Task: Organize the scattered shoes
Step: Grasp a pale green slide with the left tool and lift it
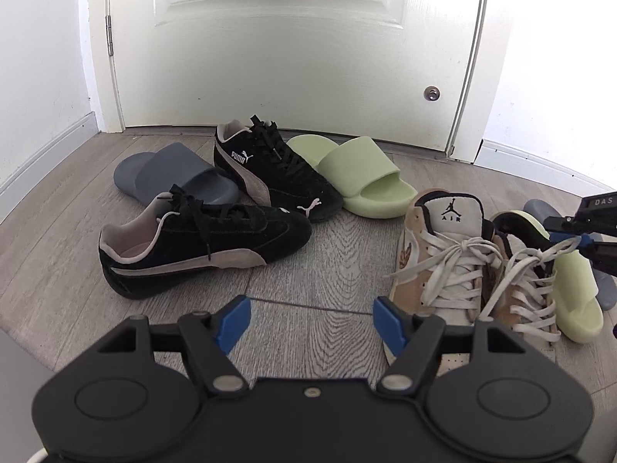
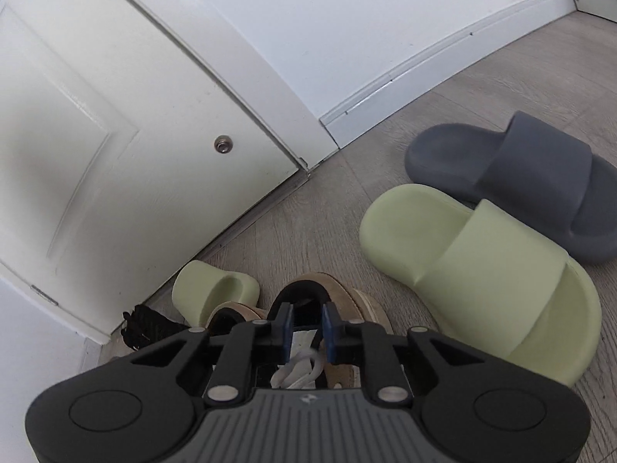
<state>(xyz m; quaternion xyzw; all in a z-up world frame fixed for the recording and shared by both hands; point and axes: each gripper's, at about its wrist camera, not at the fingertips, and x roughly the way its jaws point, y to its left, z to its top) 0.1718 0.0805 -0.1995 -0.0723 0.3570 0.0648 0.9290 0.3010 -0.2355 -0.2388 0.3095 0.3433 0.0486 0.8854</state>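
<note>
Two black sneakers [image 1: 200, 243]: left view only, by grey slide [image 1: 173, 173] at door [image 1: 270, 58].
Tan sneaker [image 2: 347, 301]: tongue pinched in right gripper [image 2: 306, 328], beside green slide [image 2: 482, 270].
Left gripper [image 1: 310, 328]: wide, empty, angled down over floor [image 1: 327, 250].

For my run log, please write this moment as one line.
left tongs: open, empty | right tongs: shut on tan suede lace-up sneaker | pale green foam slide: beside it on wood floor
</note>
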